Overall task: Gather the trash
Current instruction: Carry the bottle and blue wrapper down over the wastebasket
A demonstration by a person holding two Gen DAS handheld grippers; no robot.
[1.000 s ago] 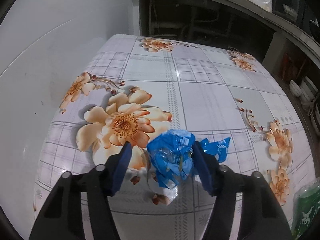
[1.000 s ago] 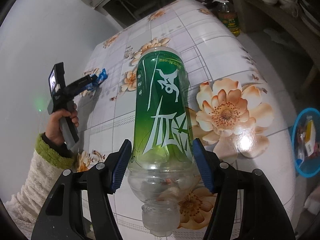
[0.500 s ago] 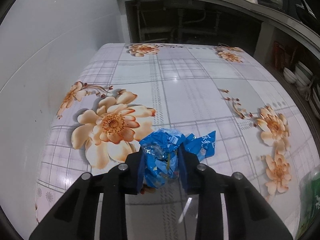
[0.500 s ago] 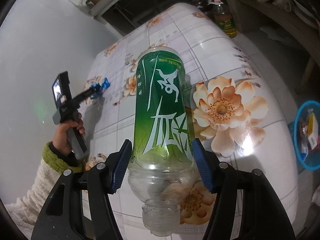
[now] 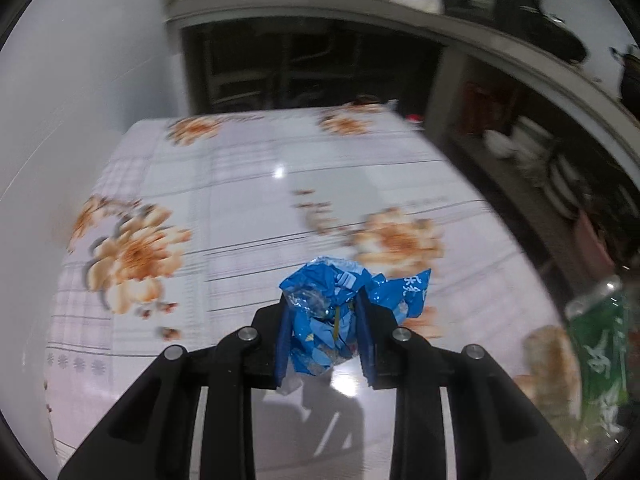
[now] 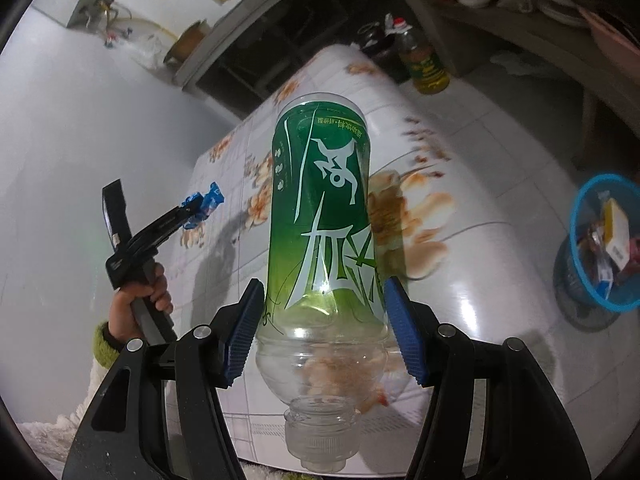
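Left gripper, jaws clamped on a crumpled blue snack wrapper after just closing on it; the wrapper is lifted clear of the floral tablecloth, and its loose end sticks out past the right pad. Right gripper, blue pads pressed on either side of an empty green-labelled plastic bottle, neck toward the camera and uncapped, base pointing away over the table. Blue wastebasket on the floor beside the table, already holding packaging. Cooking-oil bottle beyond the far table edge.
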